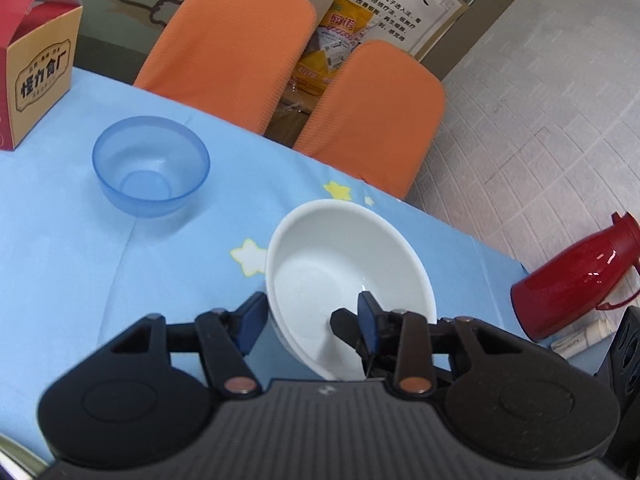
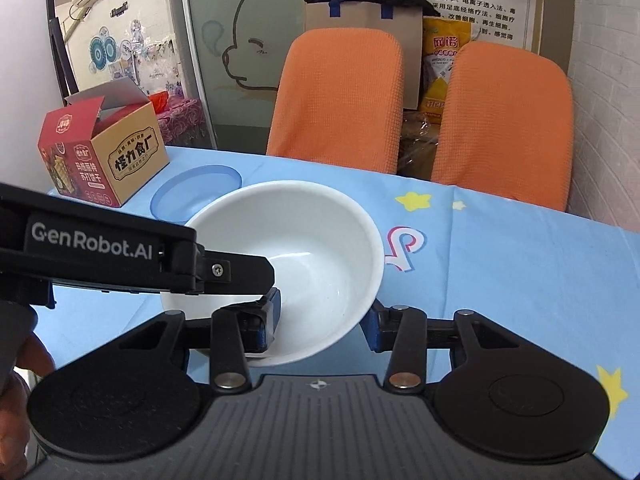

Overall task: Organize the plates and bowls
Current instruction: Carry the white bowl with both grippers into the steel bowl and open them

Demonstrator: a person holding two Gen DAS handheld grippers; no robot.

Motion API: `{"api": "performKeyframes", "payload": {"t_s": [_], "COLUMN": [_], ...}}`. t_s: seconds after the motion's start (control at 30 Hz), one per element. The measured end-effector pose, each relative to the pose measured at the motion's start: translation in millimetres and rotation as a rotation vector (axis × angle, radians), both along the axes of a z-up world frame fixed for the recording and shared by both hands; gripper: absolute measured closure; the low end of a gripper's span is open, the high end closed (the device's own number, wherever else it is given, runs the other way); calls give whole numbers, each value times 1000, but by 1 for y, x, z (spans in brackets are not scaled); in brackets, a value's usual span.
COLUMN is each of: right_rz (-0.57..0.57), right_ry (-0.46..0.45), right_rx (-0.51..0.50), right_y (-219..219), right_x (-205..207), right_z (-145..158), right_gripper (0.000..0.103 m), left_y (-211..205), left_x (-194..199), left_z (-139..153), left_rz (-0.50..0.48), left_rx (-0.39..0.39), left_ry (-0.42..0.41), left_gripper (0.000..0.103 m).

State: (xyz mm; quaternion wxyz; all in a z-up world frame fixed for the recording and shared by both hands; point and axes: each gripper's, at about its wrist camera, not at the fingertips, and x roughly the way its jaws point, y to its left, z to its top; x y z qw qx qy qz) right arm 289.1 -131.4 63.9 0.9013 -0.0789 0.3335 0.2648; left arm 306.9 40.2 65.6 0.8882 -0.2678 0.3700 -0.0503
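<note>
A white bowl point(image 1: 344, 264) sits on the blue tablecloth; it also shows in the right wrist view point(image 2: 304, 236). My left gripper point(image 1: 310, 316) is open and straddles the bowl's near rim, one finger inside and one outside. My right gripper point(image 2: 324, 316) is open and straddles the bowl's near right rim the same way. The left gripper's arm point(image 2: 120, 256) reaches in from the left in the right wrist view. A translucent blue bowl point(image 1: 151, 166) stands empty beyond the white one, and shows behind it in the right wrist view point(image 2: 192, 194).
An open red and tan cardboard box point(image 2: 100, 156) stands at the table's far left, seen too in the left wrist view point(image 1: 36, 76). Two orange chairs point(image 2: 340, 96) stand behind the table. A red thermos point(image 1: 580, 276) lies on the floor to the right.
</note>
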Motion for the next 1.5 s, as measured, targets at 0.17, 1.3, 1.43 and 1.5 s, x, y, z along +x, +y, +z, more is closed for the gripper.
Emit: {"api": "performKeyframes", "payload": {"t_s": [0.17, 1.3, 1.43, 1.5], "right_rz": [-35, -167, -189, -209], "right_ry": [-75, -92, -126, -156], "right_rx": [-59, 22, 36, 14], "right_y": [-9, -16, -18, -19], "right_x": [-52, -184, -189, -191], "right_z": [8, -40, -36, -34], "right_gripper": [22, 1, 0, 0], "left_y": [-23, -42, -41, -40], "left_x": [-43, -170, -174, -175], "left_z": [6, -34, -29, -25], "left_rz": [-53, -170, -160, -149], "left_rx": [-13, 84, 89, 98], "left_ry": [-30, -69, -100, -119], "left_gripper": [66, 54, 42, 38]}}
